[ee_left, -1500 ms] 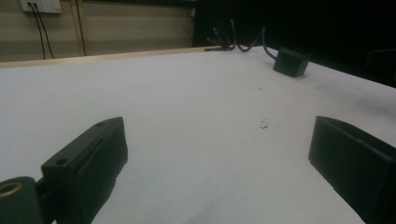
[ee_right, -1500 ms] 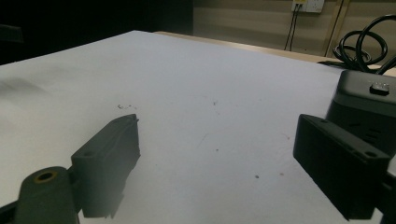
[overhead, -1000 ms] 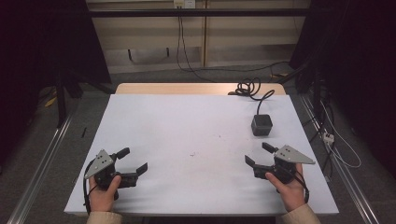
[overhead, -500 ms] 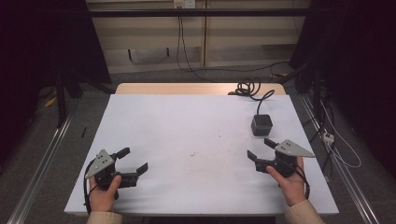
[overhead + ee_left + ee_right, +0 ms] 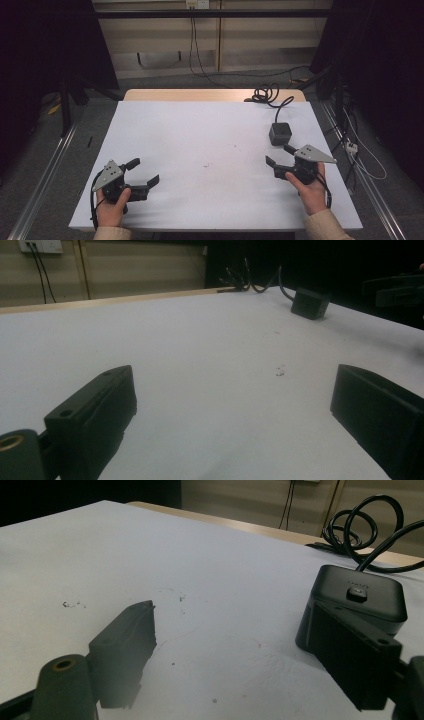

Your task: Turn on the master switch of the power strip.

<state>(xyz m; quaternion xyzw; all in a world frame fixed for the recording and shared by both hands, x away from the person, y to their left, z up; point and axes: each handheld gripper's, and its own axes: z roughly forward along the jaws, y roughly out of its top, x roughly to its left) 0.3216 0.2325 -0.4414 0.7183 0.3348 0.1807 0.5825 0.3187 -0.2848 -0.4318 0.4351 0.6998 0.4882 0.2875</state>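
Fingers point(image 5: 125, 645) spread — black box point(image 5: 357, 597) just beyond right tip.

Both tools point(image 5: 142, 172) point(image 5: 279, 156) – jaws wide

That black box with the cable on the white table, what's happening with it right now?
A person sits at the white table with a claw in each hand. The right claw is open and close beside the black box, one jaw right next to it, nothing gripped. The box's cable coils toward the far edge. The left claw is open over bare table near the front.
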